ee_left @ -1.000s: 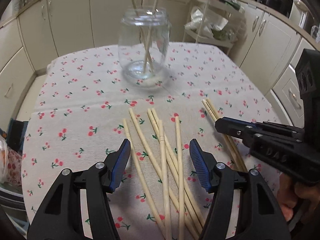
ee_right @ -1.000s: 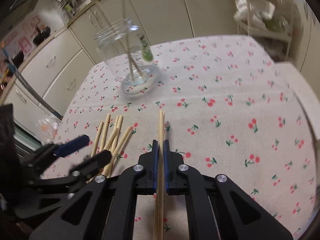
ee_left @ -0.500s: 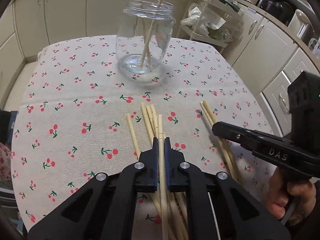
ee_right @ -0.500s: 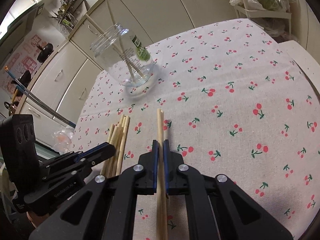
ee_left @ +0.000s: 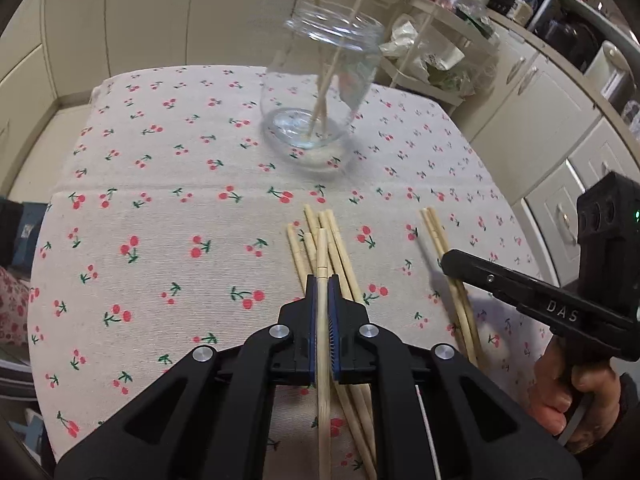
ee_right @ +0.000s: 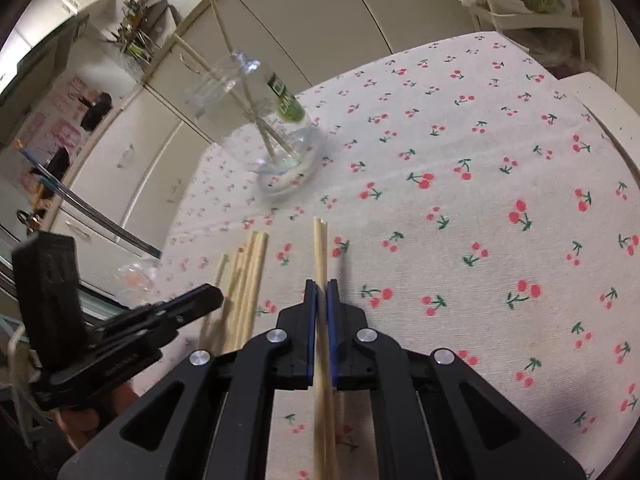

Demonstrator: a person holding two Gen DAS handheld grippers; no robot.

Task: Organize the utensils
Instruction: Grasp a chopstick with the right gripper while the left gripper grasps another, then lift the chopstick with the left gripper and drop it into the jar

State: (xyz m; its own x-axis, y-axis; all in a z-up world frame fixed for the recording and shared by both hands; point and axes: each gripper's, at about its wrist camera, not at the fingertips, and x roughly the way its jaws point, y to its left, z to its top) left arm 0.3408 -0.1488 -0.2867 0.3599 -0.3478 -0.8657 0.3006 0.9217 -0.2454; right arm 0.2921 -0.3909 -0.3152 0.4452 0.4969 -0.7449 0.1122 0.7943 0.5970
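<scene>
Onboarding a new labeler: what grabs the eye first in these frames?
First, the two grippers: the left gripper has its jaws shut on one chopstick, and the right gripper grips a pair of chopsticks. Next, the glass jar at the far middle of the cherry-print tablecloth, sticks already standing in it. Loose chopsticks lie between.

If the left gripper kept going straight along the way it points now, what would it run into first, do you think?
Probably the loose chopsticks lying on the tablecloth just ahead of the left gripper; the glass jar stands farther back, though depth is uncertain.
</scene>
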